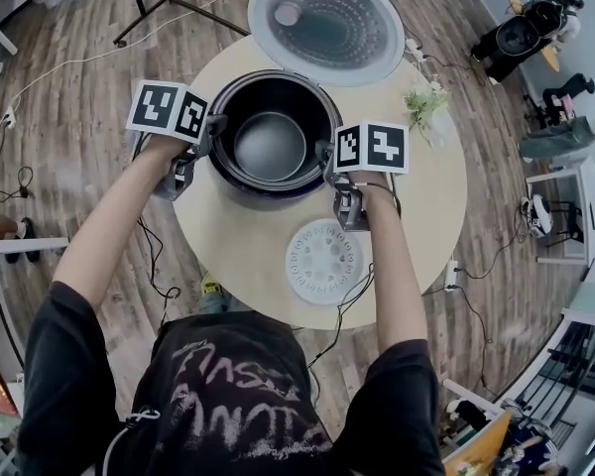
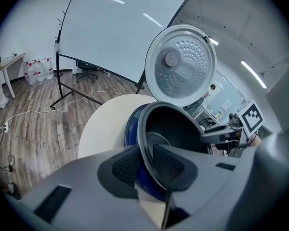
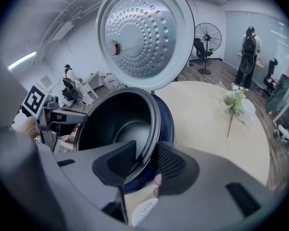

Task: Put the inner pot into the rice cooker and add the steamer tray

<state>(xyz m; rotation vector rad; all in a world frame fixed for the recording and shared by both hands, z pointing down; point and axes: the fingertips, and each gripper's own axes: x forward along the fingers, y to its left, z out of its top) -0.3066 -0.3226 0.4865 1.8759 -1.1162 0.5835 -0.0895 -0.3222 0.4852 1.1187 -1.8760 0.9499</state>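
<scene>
Black and bare inside, the inner pot point(image 1: 271, 145) sits down in the blue rice cooker point(image 2: 131, 129). Its rim shows just above the cooker's wall, and I can't tell whether it is fully seated. I see nothing in the pot but its own round bottom.

My left gripper point(image 2: 147, 165) is clamped on the pot's left rim, one pad inside and one outside. My right gripper point(image 3: 148, 162) straddles the right rim with its jaws apart. The inner pad is close against the rim, and there is a gap before the outer pad.

The only print I can make out clearly is the black-and-white square markers on the two cubes point(image 1: 169, 110). The white print on the person's dark shirt is too smeared to read.

Behind the pot the cooker's lid point(image 1: 325, 23) stands open, its dimpled metal underside facing us.

The white perforated steamer tray point(image 1: 323, 261) lies flat on the round pale table point(image 1: 431, 201). It is near the table's front edge, just under my right wrist and apart from the cooker.

Bare tabletop runs from the cooker's right side out to a small vase of flowers point(image 1: 428, 105) near the far right rim. On the left, the cooker stands close to the table's edge.
</scene>
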